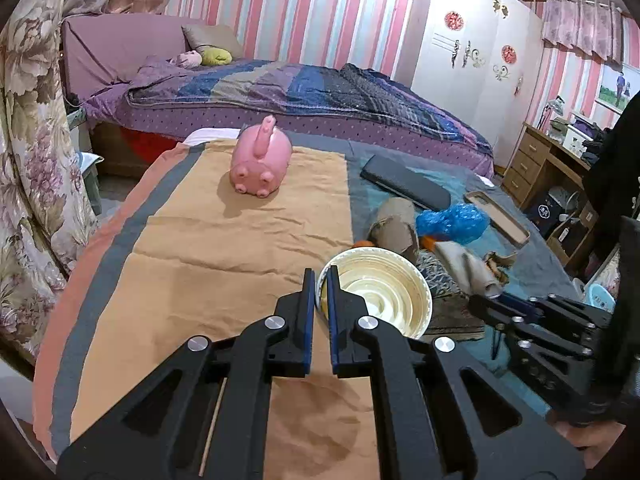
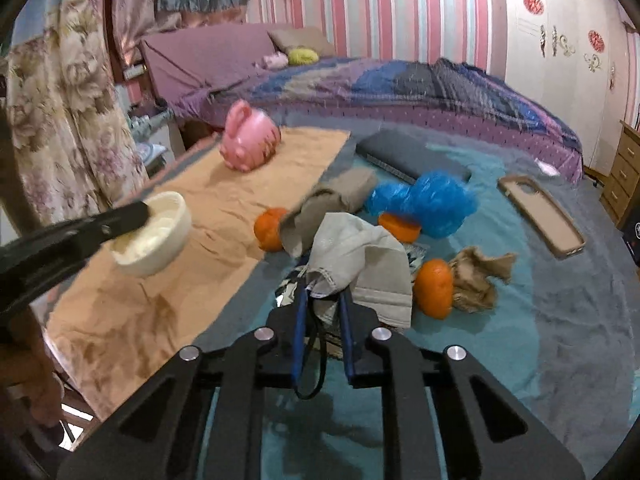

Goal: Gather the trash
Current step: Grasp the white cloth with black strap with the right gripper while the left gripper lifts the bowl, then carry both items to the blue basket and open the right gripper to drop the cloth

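My left gripper [image 1: 320, 280] is shut on the rim of a cream bowl [image 1: 384, 292], held above the orange cloth [image 1: 240, 248]; the right wrist view shows that bowl [image 2: 156, 236] at the left. My right gripper [image 2: 324, 300] is shut on a grey rag [image 2: 360, 264], whose folds hang over its fingertips. Around the rag lie a blue plastic bag [image 2: 432, 200], orange pieces [image 2: 434, 288], a crumpled brown paper [image 2: 480, 276] and a brown wad [image 2: 332, 196]. In the left wrist view the right gripper [image 1: 492, 300] comes in from the right at the rag [image 1: 468, 268].
A pink piggy bank [image 1: 260, 160] lies on the far end of the orange cloth. A black flat case [image 1: 404, 180] and a phone case [image 2: 540, 216] lie on the teal blanket [image 2: 560, 340]. A bed stands behind, floral curtains at the left, a wooden desk at the right.
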Demonstrator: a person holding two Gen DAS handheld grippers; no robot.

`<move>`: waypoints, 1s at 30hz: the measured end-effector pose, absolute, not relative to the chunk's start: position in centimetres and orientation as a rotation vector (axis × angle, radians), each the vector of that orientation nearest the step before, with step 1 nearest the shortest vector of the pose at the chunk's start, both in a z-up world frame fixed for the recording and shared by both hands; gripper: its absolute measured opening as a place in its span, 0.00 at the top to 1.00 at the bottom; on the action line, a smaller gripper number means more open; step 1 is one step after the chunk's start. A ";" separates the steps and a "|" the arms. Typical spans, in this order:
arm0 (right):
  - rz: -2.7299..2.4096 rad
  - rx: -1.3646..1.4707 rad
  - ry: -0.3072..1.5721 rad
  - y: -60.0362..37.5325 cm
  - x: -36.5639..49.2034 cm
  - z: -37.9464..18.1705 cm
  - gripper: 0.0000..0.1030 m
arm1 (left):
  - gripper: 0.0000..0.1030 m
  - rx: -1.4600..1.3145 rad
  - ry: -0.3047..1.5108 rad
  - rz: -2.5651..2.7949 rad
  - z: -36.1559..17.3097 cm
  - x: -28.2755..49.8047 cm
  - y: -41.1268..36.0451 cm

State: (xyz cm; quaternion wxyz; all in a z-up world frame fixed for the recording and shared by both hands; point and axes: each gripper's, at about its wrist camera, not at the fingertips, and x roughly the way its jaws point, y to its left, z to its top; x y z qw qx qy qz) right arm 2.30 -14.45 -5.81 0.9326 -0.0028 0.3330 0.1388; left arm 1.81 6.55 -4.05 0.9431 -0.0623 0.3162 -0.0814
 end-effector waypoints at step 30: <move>0.083 0.119 0.525 -34.2 -4.8 -0.2 0.87 | 0.96 -0.055 0.535 -0.385 0.3 -0.1 -9.5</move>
